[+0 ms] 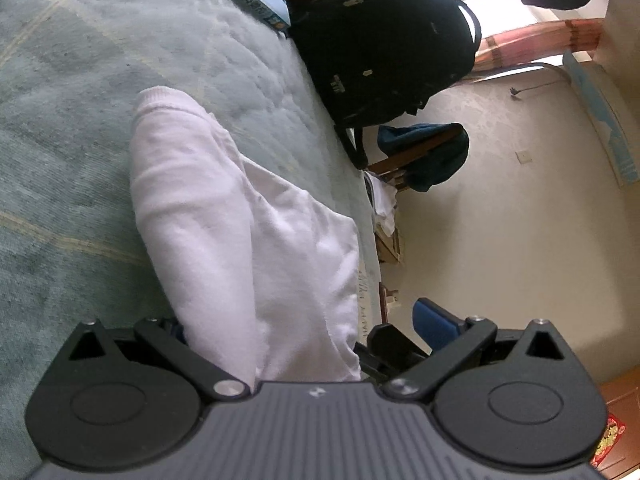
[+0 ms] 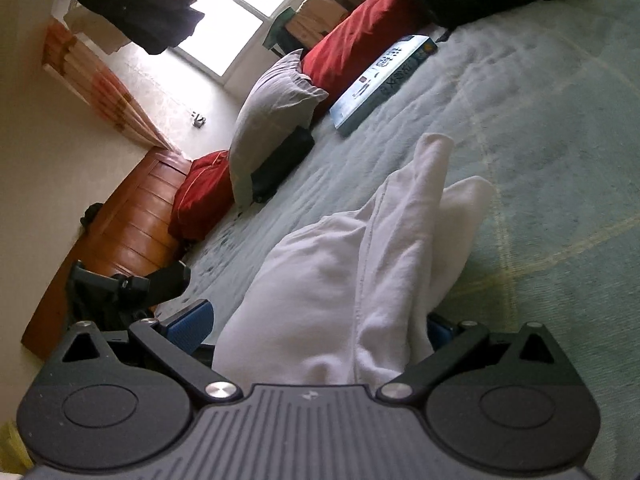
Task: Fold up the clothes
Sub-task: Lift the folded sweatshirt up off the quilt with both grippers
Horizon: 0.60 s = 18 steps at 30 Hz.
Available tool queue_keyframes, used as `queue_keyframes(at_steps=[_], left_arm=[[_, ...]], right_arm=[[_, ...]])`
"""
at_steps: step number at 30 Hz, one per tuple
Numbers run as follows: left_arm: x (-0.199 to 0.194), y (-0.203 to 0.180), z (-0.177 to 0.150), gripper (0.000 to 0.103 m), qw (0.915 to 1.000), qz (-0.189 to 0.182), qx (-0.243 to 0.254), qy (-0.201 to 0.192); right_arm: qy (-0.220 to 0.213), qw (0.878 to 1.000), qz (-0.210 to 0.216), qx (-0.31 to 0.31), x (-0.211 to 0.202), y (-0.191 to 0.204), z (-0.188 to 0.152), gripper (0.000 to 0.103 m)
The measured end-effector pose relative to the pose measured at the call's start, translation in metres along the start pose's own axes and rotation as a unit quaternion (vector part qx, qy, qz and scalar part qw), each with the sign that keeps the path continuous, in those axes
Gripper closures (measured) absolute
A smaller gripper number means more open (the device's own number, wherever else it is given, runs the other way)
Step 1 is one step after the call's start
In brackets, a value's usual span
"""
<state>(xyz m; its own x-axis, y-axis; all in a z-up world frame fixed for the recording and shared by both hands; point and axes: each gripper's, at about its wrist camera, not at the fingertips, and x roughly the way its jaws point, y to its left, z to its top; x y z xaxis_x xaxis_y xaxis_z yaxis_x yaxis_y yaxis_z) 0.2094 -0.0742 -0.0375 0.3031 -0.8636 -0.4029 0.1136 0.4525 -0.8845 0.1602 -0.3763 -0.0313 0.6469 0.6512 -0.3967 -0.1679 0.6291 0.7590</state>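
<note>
1. Green bedspread point(image 1: 80, 120) carries a white garment point(image 1: 240, 240), bunched near the book point(image 2: 384, 80).
2. Book's writing is too blurred to read.
3. Left gripper point(image 1: 308, 344) and right gripper point(image 2: 316, 340) both gape wide, cloth between their fingers; whether they grip it is unclear.
4. Only the right view shows a grey pillow point(image 2: 272, 112); only the left shows a chair point(image 1: 420, 156).

**White on pale green**

Between my black grippers the garment point(image 1: 240, 232) is plain white. The bedcover point(image 1: 80, 120) is pale grey-green, crossed by thin cream lines. At twelve o'clock of my left view sits a black backpack point(image 1: 380, 52); at eleven of my right, red cushions point(image 2: 352, 52) and a grey pillow point(image 2: 268, 120).
</note>
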Motion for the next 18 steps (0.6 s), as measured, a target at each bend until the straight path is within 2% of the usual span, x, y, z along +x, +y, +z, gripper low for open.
queue_keyframes(at_steps=[10, 18], left_arm=[[-0.028, -0.008, 0.002, 0.001, 0.9997, 0.005, 0.016, -0.019], [-0.069, 0.006, 0.009, 0.001, 0.9989, 0.003, 0.012, -0.046]], right_arm=[[0.023, 1.000, 0.013, -0.010, 0.016, 0.027, -0.003, 0.000], [0.054, 0.997, 0.010, -0.049, 0.045, 0.068, -0.006, 0.000]])
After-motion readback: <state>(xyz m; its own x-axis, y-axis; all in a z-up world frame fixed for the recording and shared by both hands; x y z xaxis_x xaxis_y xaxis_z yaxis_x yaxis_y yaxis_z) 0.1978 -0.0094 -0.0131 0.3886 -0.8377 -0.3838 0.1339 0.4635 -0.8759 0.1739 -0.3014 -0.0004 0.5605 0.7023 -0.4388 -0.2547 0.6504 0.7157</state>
